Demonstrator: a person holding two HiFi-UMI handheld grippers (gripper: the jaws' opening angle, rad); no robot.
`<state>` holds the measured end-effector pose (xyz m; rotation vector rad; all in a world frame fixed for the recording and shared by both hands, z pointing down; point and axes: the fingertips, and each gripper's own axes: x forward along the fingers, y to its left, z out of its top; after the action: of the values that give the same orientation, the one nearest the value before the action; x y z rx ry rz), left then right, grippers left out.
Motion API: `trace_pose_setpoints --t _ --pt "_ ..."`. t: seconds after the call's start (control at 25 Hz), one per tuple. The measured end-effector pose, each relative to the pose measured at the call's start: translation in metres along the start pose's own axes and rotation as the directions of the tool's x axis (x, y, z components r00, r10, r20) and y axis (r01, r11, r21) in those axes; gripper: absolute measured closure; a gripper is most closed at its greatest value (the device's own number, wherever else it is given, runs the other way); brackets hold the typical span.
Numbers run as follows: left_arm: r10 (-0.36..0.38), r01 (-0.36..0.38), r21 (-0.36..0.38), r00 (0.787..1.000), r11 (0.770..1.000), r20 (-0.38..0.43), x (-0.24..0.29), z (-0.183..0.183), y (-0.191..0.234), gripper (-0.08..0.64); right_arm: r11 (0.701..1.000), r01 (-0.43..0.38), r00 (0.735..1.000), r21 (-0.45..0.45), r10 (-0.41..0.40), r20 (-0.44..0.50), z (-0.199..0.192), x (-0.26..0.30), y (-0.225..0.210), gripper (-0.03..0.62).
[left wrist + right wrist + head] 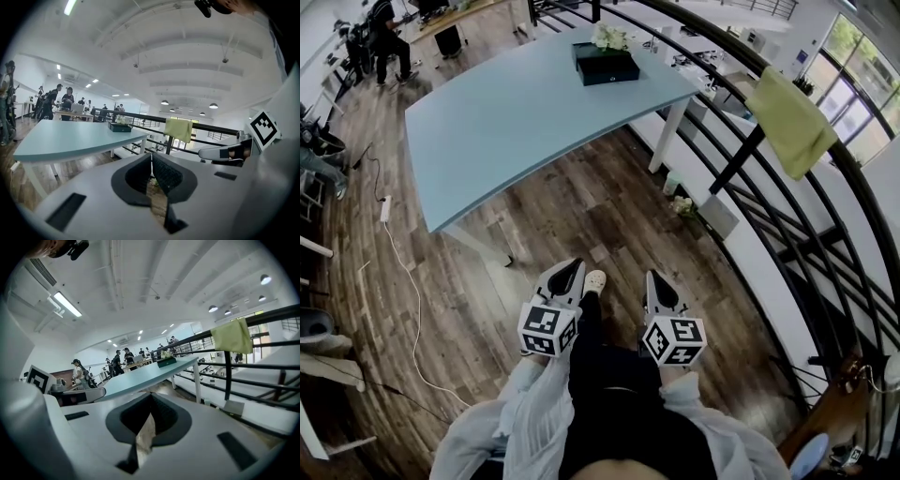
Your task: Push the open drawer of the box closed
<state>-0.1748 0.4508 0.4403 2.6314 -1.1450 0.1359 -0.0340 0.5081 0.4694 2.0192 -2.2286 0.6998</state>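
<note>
— What sits nearest?

— Item one: my left gripper (pixel 570 266), held low in front of the person's body, jaws together with nothing between them. Item two: my right gripper (pixel 655 277), just beside it, jaws likewise meeting at the tips and empty. Both point forward over the wooden floor (pixel 581 216). A pale shoe (pixel 594 279) shows between them.

— And further out?

— Item three: a light blue table (pixel 506 122), well apart from both grippers. Item four: the black box (pixel 606 65), at the table's far end, near the edge by the railing. White flowers (pixel 609 37) sit behind it or on it, I cannot tell which. The box is too small in my views to tell how its drawer stands. Item five: the black railing (pixel 736 159) on the right, with a yellow-green cloth (pixel 789 120) draped over its top bar. Item six: people (pixel 384 37) at a desk beyond the table.
</note>
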Motion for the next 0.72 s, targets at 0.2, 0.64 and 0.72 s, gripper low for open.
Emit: trace_pose_setpoints --t 0.2,0.64,0.72 --pt "-0.011 0.011 0.035 1.000 0.999 -0.015 0.039 0.017 0.020 0.538 1.000 0.009 1.000 -0.002 -0.009 -0.014 0.019 0.040 -0.009 0.584" --pt "-0.027 0.028 0.011 0.999 1.000 -0.035 0.123 0.051 0.074 0.538 0.998 0.056 0.998 0.014 -0.056 -0.021 0.068 0.123 -0.036 0.584" --pt "-0.030 0.030 0.012 0.999 0.999 -0.035 0.136 0.057 0.084 0.538 0.998 0.061 0.998 0.016 -0.061 -0.021 0.075 0.138 -0.040 0.584"
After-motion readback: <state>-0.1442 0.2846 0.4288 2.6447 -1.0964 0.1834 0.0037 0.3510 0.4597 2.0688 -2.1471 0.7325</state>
